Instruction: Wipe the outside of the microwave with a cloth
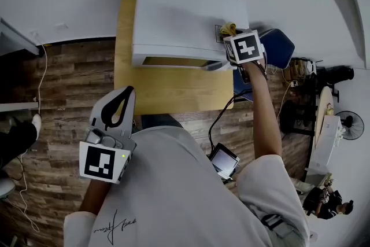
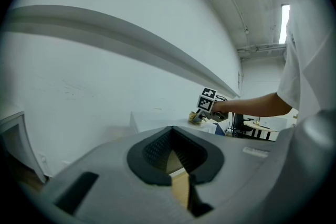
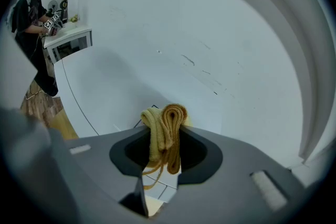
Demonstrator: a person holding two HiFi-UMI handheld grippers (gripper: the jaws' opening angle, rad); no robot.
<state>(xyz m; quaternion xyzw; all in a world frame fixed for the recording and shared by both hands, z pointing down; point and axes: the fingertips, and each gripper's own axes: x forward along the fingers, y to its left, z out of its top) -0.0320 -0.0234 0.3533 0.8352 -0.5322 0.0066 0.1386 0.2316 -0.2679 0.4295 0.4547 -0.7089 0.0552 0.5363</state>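
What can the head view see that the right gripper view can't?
Only the head view shows the left gripper and a blue chair beside the table. Only the right gripper view shows another person far off at a white desk, and, up close, the right gripper shut on the cloth. Both show the white microwave with the yellow cloth over its top.

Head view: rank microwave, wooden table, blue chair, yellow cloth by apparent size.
1. microwave and wooden table: too close to rank; the microwave hides much of the tabletop.
2. blue chair
3. yellow cloth, smallest, in the right gripper's jaws.
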